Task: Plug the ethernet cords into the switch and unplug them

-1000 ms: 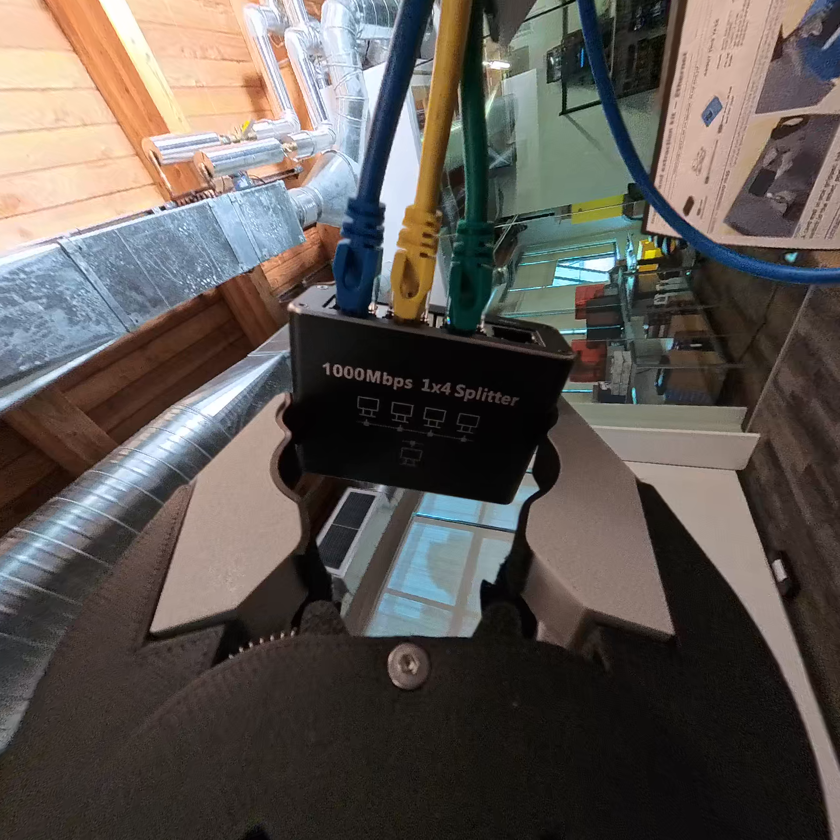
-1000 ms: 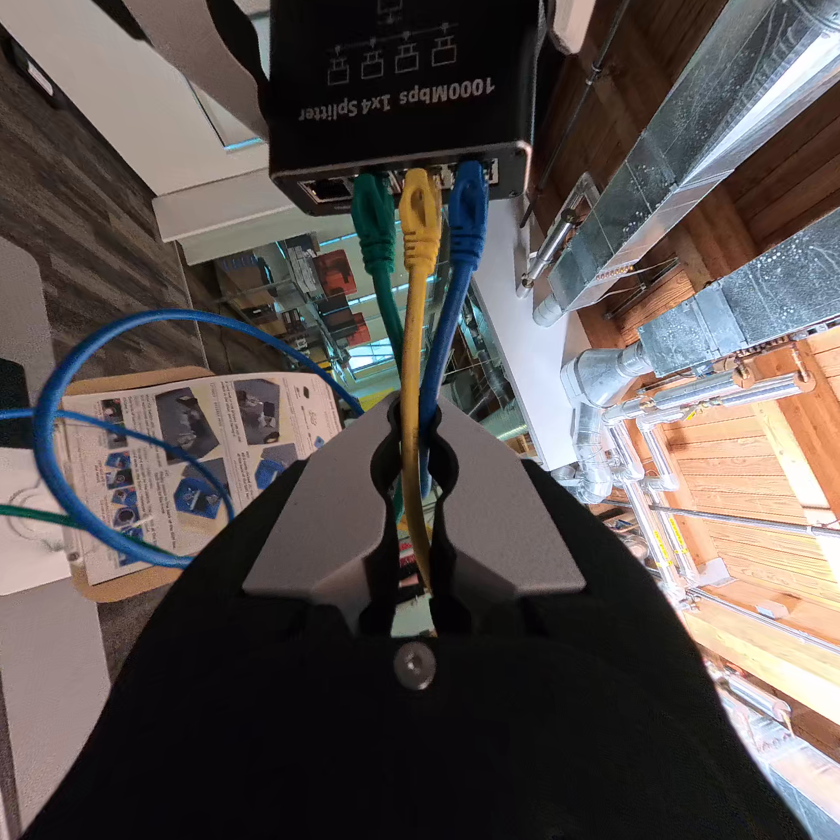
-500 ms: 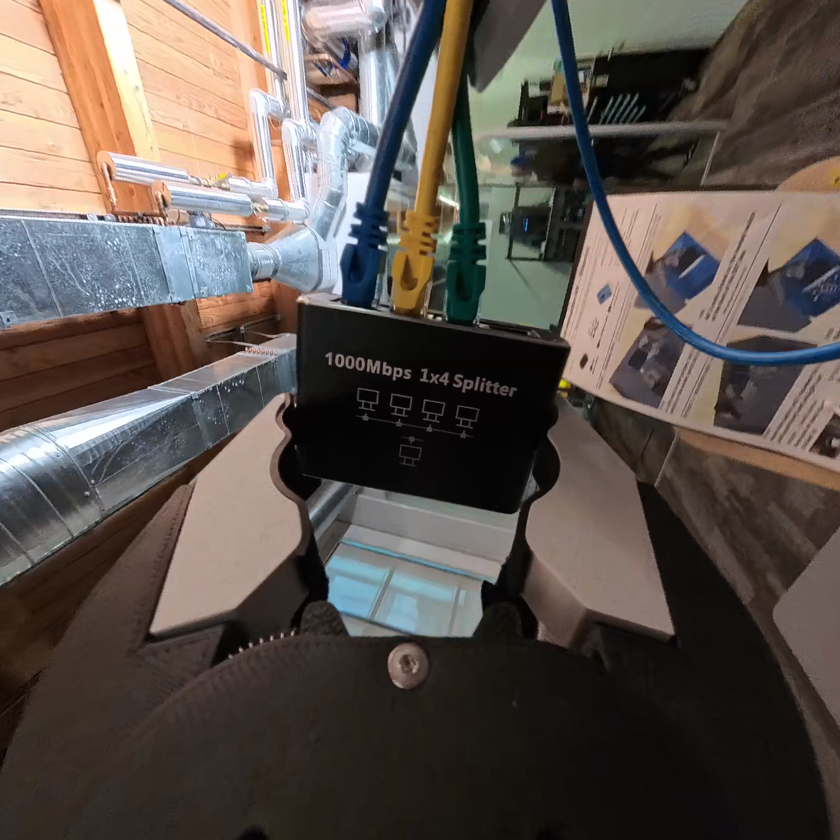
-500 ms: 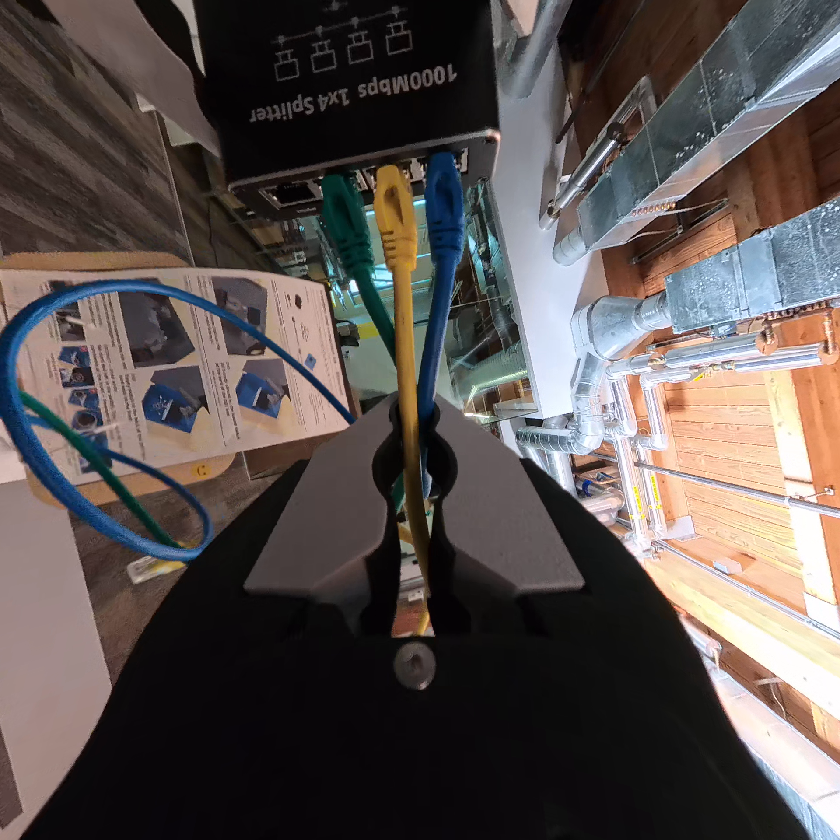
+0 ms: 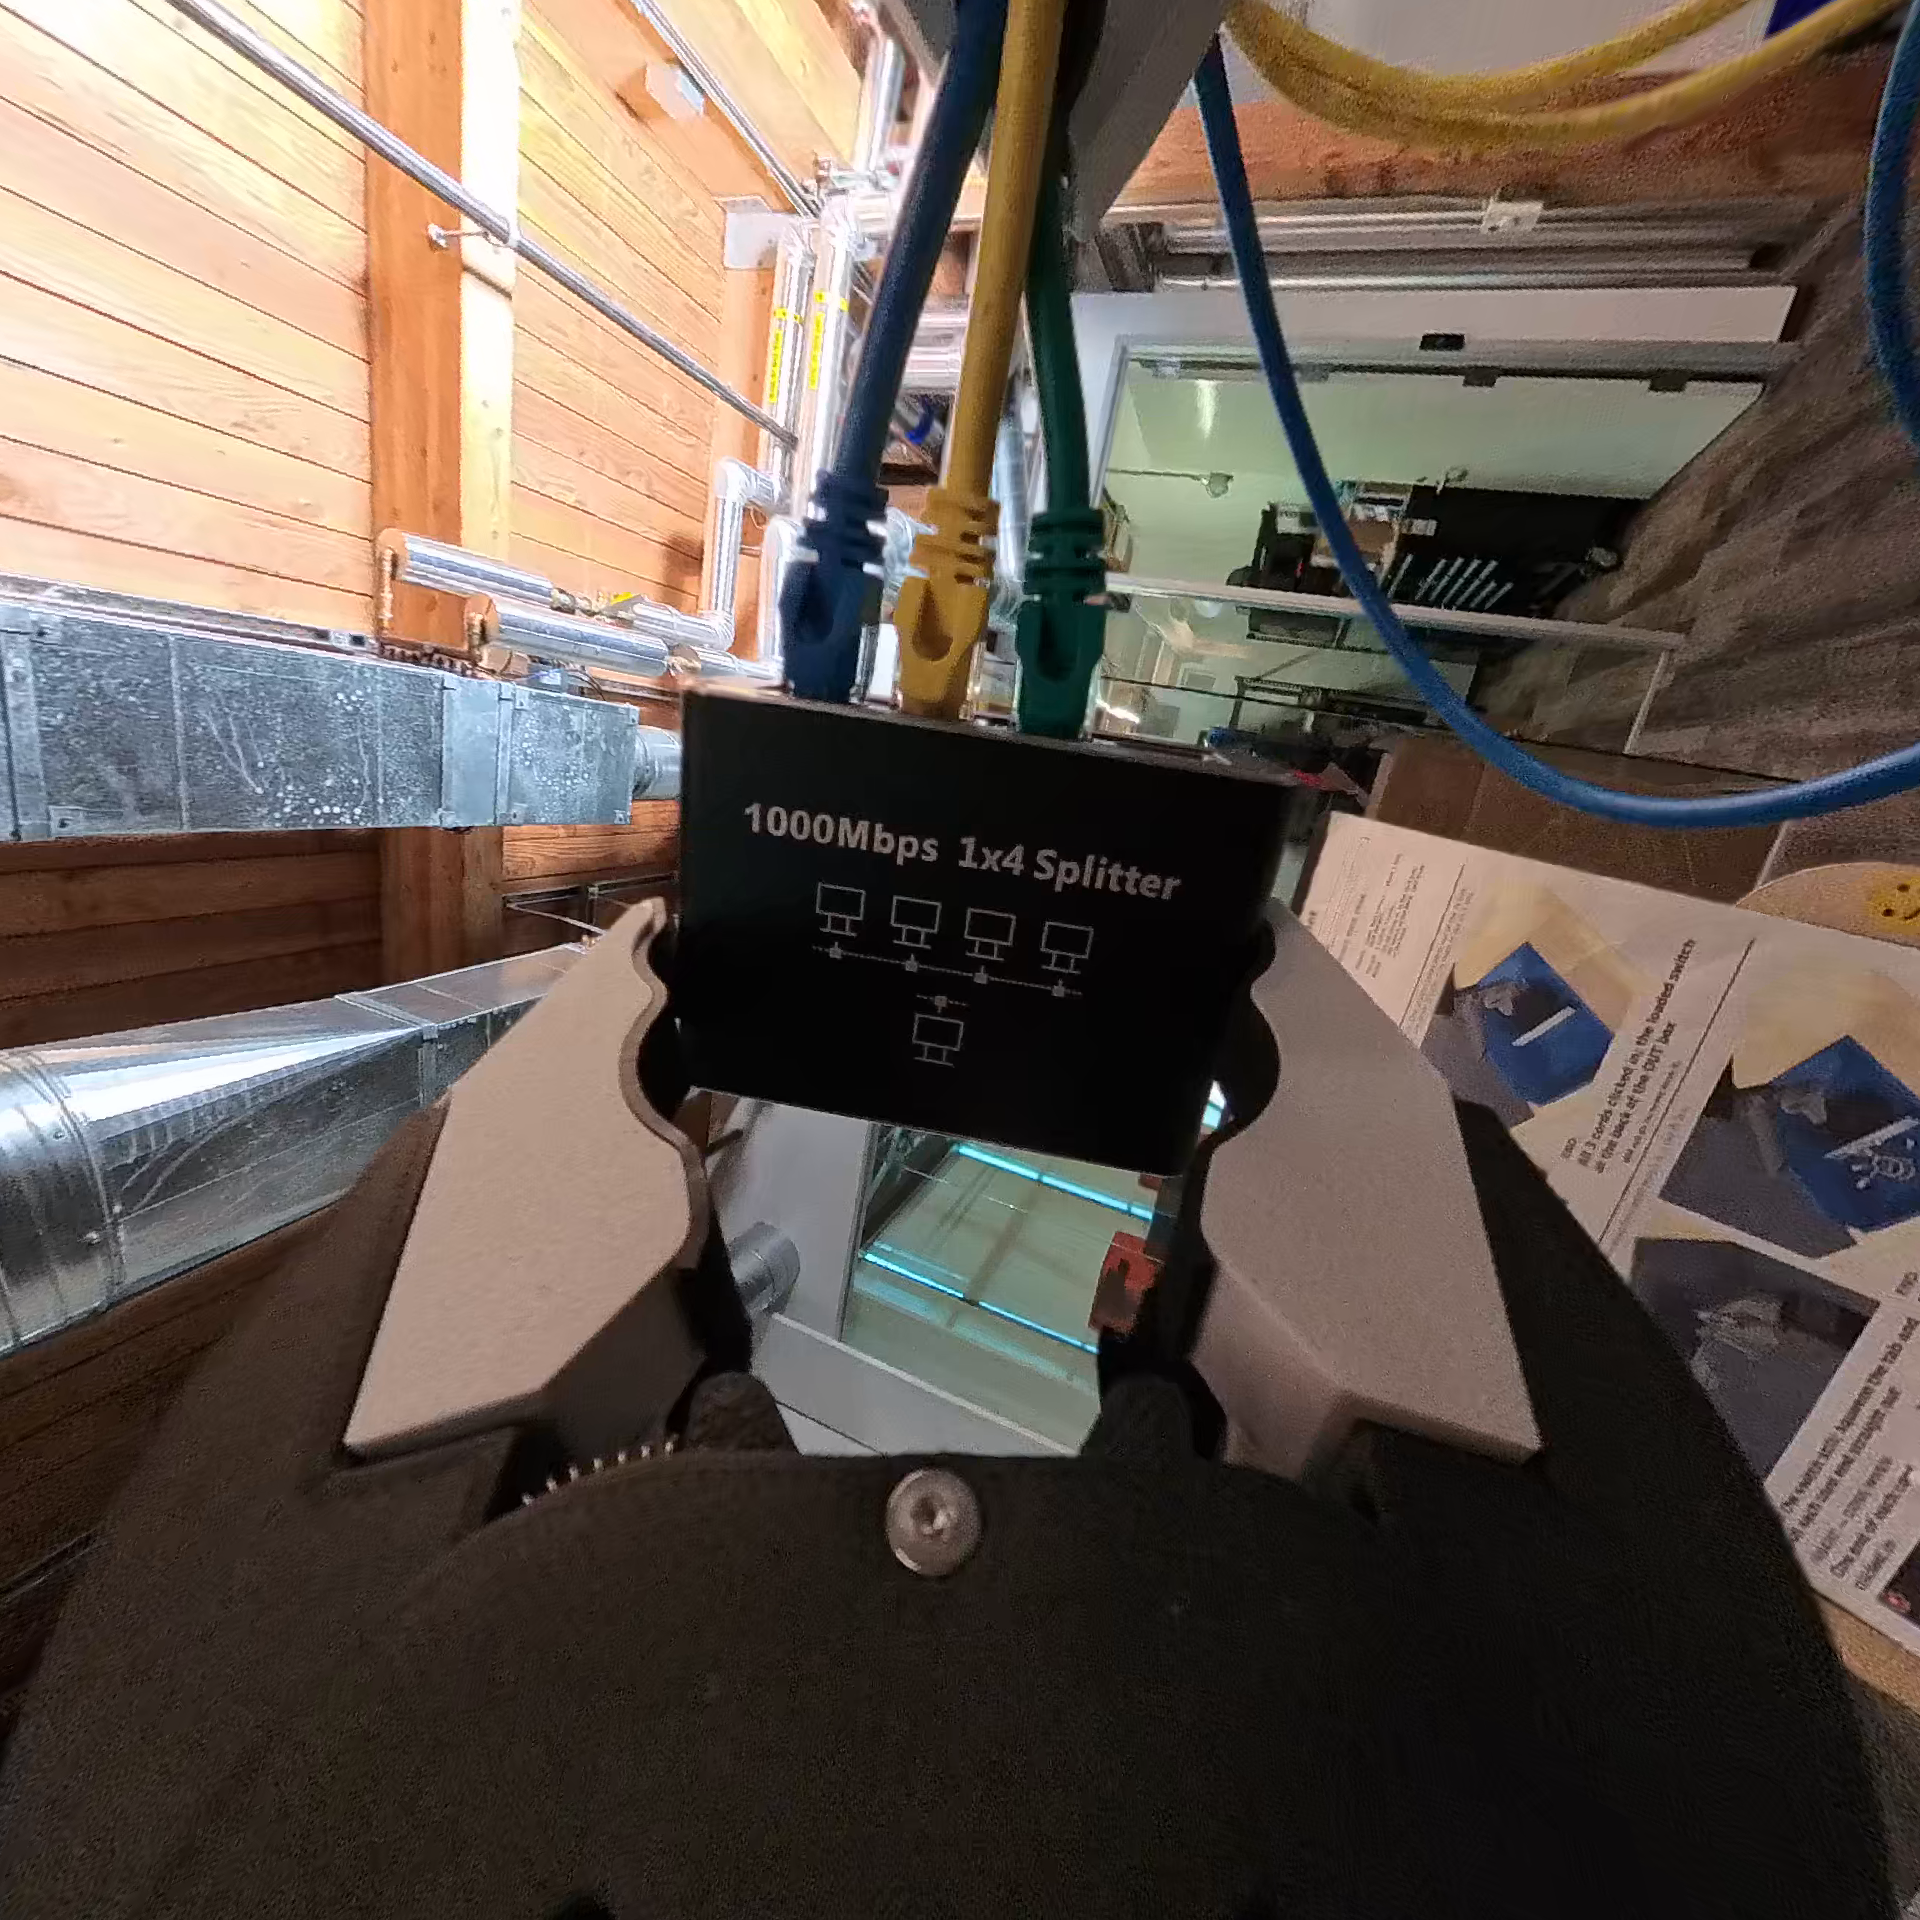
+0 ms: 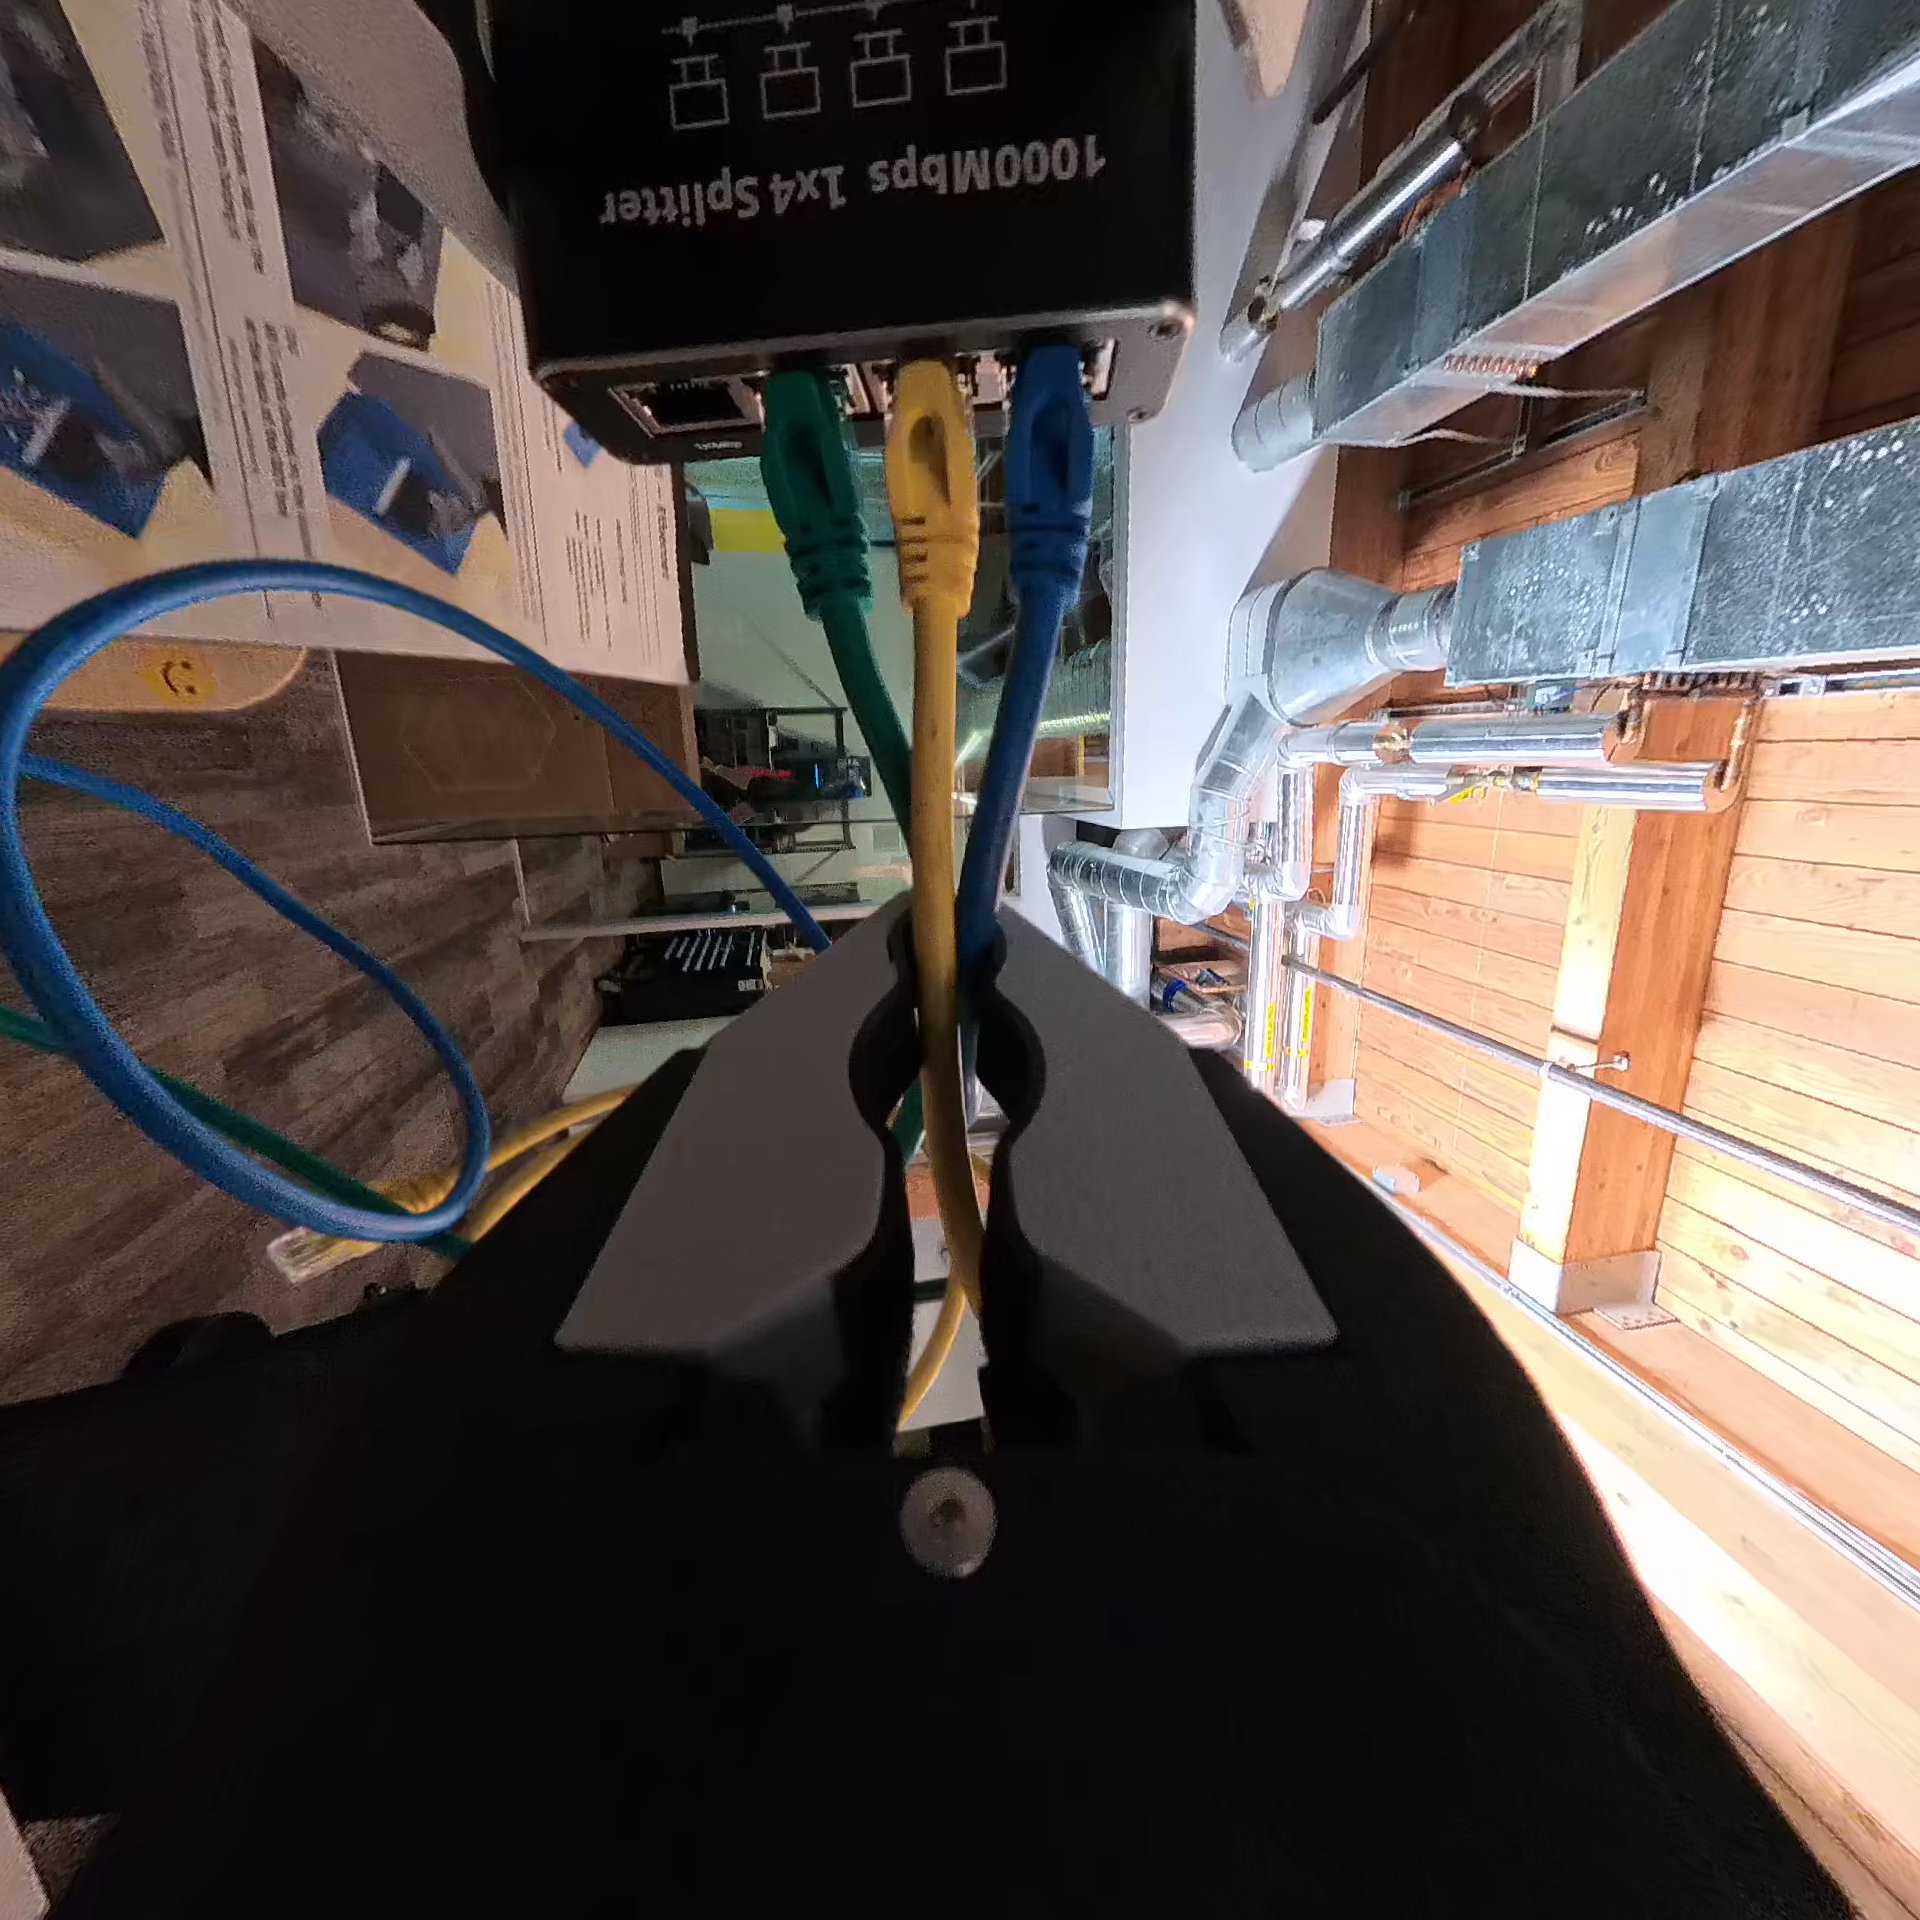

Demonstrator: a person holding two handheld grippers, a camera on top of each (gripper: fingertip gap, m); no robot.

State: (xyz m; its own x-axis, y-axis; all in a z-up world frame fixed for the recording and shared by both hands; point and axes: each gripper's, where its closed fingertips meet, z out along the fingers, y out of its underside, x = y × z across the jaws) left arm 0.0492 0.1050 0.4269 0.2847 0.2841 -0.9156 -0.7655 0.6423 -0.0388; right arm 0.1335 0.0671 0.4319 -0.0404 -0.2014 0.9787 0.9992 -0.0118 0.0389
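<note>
My left gripper (image 5: 961,961) is shut on the black switch (image 5: 966,966), holding it by its two sides in the air. Blue (image 5: 831,613), yellow (image 5: 945,613) and green (image 5: 1060,613) cords are plugged into its far face. In the right wrist view the switch (image 6: 852,197) hangs at the top with the green (image 6: 816,499), yellow (image 6: 933,499) and blue (image 6: 1049,488) plugs seated and one port (image 6: 686,407) free at the left. My right gripper (image 6: 943,940) is shut on the yellow cord (image 6: 935,831) a short way from the switch; the blue and green cords pass beside the fingers.
Loose loops of blue cord (image 6: 208,883) hang at the left with a free clear plug (image 6: 301,1252). A printed instruction sheet (image 5: 1662,1143) lies on a cardboard board. Wooden wall and metal ducts (image 5: 260,727) fill the other side. Tip to tip, the grippers are about 10 centimeters apart.
Both grippers have turned together with the switch and cords; the background has swung, with the instruction sheet now closer. The grips on the switch and the yellow cord are unchanged.
</note>
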